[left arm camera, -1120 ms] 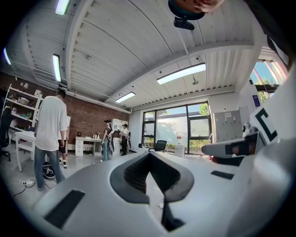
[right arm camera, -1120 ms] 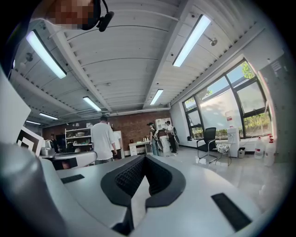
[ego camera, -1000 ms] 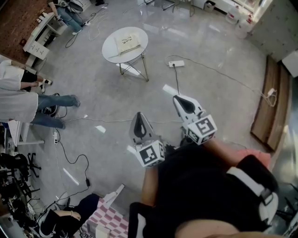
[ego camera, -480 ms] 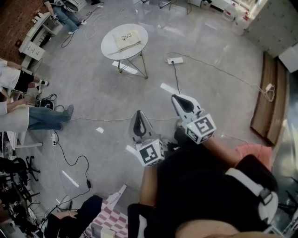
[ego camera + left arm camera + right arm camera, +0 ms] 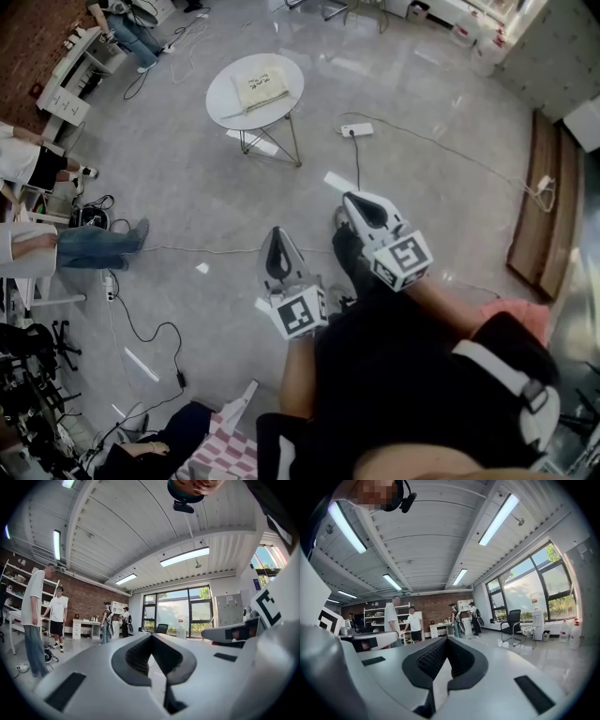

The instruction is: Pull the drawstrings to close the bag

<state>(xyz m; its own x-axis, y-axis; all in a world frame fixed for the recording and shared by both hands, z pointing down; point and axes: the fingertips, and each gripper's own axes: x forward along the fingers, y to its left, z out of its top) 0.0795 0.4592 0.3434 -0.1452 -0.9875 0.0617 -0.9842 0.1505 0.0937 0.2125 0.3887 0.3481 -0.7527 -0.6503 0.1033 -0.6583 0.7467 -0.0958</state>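
You see a round white desk [image 5: 223,101] on thin metal legs, standing on a glossy grey floor [image 5: 187,187]. A white power strip [image 5: 357,129] lies on the floor near it, with a dark cable [image 5: 356,164] leading off it. A person's legs in jeans [image 5: 94,246] show at the left edge. A checkered cloth [image 5: 223,441] lies at the bottom edge. In the right gripper view, a black office chair [image 5: 513,620] stands by the windows.

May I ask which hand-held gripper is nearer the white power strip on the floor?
Right. In the head view the right hand-held gripper hangs below the power strip; the left hand-held gripper is farther down-left.
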